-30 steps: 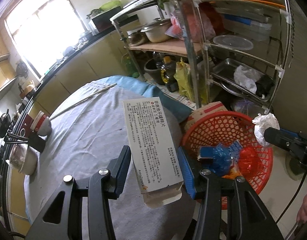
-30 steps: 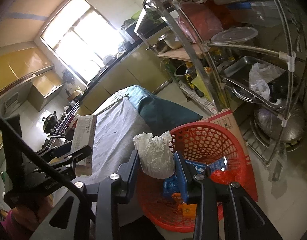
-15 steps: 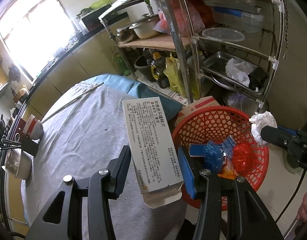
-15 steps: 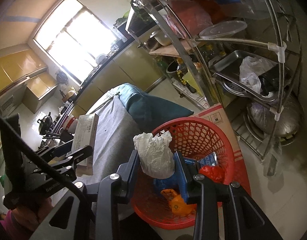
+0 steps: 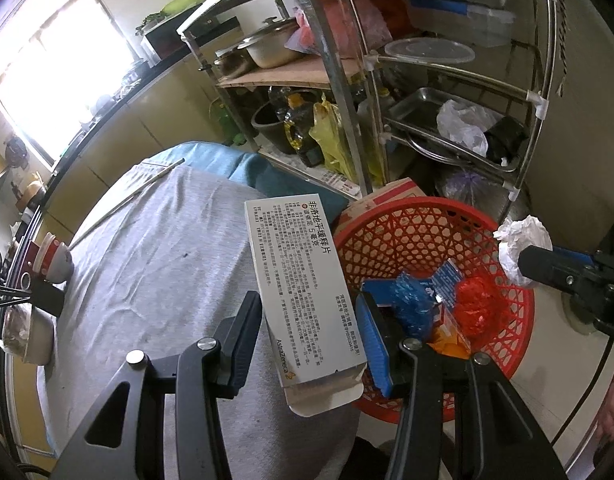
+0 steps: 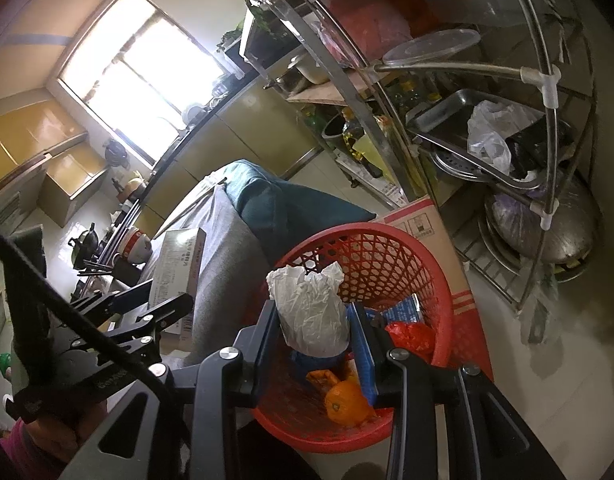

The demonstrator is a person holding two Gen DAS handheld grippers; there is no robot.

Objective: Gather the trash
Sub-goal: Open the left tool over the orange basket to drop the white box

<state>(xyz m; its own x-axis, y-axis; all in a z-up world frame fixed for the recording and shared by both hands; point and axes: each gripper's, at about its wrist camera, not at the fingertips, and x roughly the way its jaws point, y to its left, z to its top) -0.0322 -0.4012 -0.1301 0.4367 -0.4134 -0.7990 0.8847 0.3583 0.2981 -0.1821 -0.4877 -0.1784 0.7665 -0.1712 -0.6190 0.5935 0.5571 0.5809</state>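
While our right gripper (image 6: 313, 344) is clamped on a crumpled tissue (image 6: 311, 312) above the red basket (image 6: 435, 280), our left gripper (image 5: 307, 340) pinches a medicine box (image 5: 303, 292) beside its rim; next we should open over the basket

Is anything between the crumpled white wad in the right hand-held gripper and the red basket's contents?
No. In the right wrist view the white wad hangs over the red basket; only open air lies between.
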